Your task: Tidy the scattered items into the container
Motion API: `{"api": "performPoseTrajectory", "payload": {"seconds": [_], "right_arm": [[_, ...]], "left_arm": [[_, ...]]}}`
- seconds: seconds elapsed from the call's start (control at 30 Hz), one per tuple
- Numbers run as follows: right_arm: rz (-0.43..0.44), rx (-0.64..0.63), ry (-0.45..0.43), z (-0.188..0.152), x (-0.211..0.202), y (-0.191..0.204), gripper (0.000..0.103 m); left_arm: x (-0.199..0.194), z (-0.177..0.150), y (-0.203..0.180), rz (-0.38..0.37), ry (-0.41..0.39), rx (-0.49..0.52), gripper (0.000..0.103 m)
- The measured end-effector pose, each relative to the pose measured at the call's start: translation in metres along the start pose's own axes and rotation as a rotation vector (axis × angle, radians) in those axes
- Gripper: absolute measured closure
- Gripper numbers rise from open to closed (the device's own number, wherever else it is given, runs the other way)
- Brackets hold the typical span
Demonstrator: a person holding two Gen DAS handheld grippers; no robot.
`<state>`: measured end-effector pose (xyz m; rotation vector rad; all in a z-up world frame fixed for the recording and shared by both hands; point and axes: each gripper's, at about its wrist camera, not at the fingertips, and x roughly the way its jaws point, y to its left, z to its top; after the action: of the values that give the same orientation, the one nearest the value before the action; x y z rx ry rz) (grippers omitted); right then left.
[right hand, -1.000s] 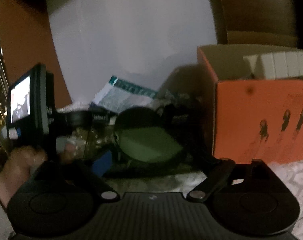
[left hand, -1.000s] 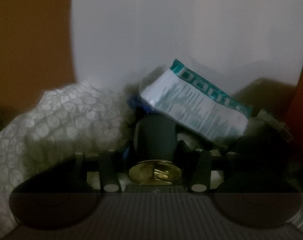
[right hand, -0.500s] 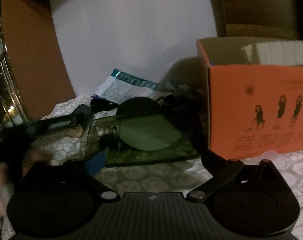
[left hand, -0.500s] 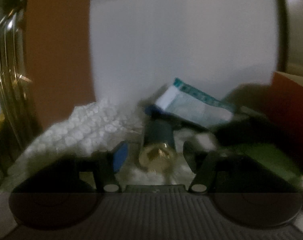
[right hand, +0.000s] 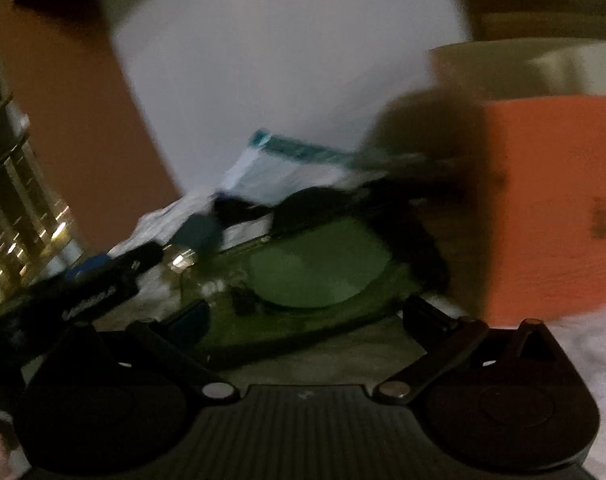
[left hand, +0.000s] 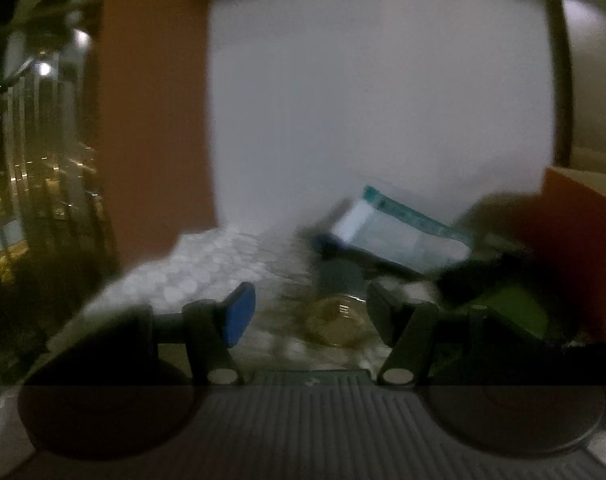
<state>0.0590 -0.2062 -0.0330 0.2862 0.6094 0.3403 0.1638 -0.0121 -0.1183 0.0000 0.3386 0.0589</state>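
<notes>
left wrist view: left gripper [left hand: 309, 314] jaws have just been opening, now part-spread, clear of the gold-capped bottle [left hand: 337, 312] lying between them on the patterned cloth [left hand: 191, 264]
packet [left hand: 399, 236]: teal-edged, loose behind the bottle
right wrist view: right gripper [right hand: 307, 314] jaws have just been opening, now wide, empty
green tray [right hand: 315, 268]: loose on the cloth
orange box [right hand: 555, 208]: at the cloth's right edge, a pale item inside
left to do: bottle, packet, tray

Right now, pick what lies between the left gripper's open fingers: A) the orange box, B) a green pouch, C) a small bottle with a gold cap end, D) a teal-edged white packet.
C: in the left wrist view the left gripper stands open around the gold-capped bottle, its fingers clear of it.
</notes>
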Motion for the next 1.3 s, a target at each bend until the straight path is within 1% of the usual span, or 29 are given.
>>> {"api": "performPoseTrajectory", "payload": {"seconds": [0.13, 0.2, 0.27, 0.3, 0.37, 0.4, 0.5, 0.6, 0.67, 0.73, 0.8, 0.87, 0.9, 0.97, 1.07, 1.2, 1.3], "right_arm": [[0.086, -0.046, 0.062, -0.001, 0.020, 0.026, 0.000], [0.122, -0.061, 0.076, -0.002, 0.026, 0.037, 0.000], [0.154, -0.074, 0.075, -0.004, 0.025, 0.044, 0.000], [0.152, -0.077, 0.068, -0.004, 0.021, 0.046, 0.000], [0.111, -0.071, 0.046, -0.005, 0.012, 0.044, 0.000], [0.084, -0.052, 0.035, -0.004, 0.007, 0.037, 0.000], [0.057, 0.072, -0.002, 0.000, -0.002, 0.007, 0.000], [0.037, 0.135, -0.037, 0.007, -0.005, -0.010, 0.000], [0.027, 0.143, -0.046, 0.011, -0.003, -0.014, 0.000], [0.012, 0.121, -0.064, 0.015, -0.003, -0.011, 0.000], [-0.032, 0.062, -0.085, 0.016, 0.000, -0.002, 0.000], [-0.070, 0.033, -0.089, 0.021, 0.005, 0.002, 0.000], [-0.083, 0.019, -0.087, 0.022, 0.009, 0.002, 0.000], [-0.117, -0.022, -0.068, 0.023, 0.017, 0.005, 0.000], [-0.112, -0.026, -0.067, 0.026, 0.021, 0.003, 0.000], [-0.138, -0.040, -0.098, 0.033, 0.023, 0.010, 0.000], [-0.180, -0.061, -0.106, 0.031, 0.031, 0.016, 0.000]], "left_arm": [[-0.005, 0.001, 0.015, 0.034, 0.002, -0.025, 0.042], [-0.006, 0.002, 0.021, 0.040, 0.004, -0.032, 0.042], [-0.006, 0.002, 0.023, 0.021, 0.009, -0.030, 0.042], [-0.006, 0.003, 0.022, 0.006, 0.011, -0.026, 0.042], [-0.007, 0.002, 0.017, -0.034, 0.019, -0.013, 0.042], [-0.008, 0.001, 0.014, -0.055, 0.024, -0.001, 0.042], [-0.013, -0.004, 0.005, -0.114, 0.043, 0.028, 0.042], [-0.013, -0.007, -0.003, -0.142, 0.067, 0.049, 0.042], [-0.010, -0.009, -0.008, -0.141, 0.093, 0.057, 0.043], [-0.005, -0.009, -0.009, -0.142, 0.134, 0.051, 0.048], [0.002, -0.010, -0.008, -0.134, 0.177, 0.041, 0.058], [0.006, -0.012, -0.007, -0.134, 0.215, 0.023, 0.065], [0.006, -0.012, -0.006, -0.136, 0.225, 0.016, 0.066], [0.006, -0.014, -0.006, -0.136, 0.227, 0.013, 0.066], [0.008, -0.014, -0.003, -0.143, 0.232, 0.008, 0.066], [0.008, -0.014, -0.001, -0.137, 0.238, -0.006, 0.065], [0.009, -0.013, -0.002, -0.131, 0.248, -0.005, 0.064]]}}
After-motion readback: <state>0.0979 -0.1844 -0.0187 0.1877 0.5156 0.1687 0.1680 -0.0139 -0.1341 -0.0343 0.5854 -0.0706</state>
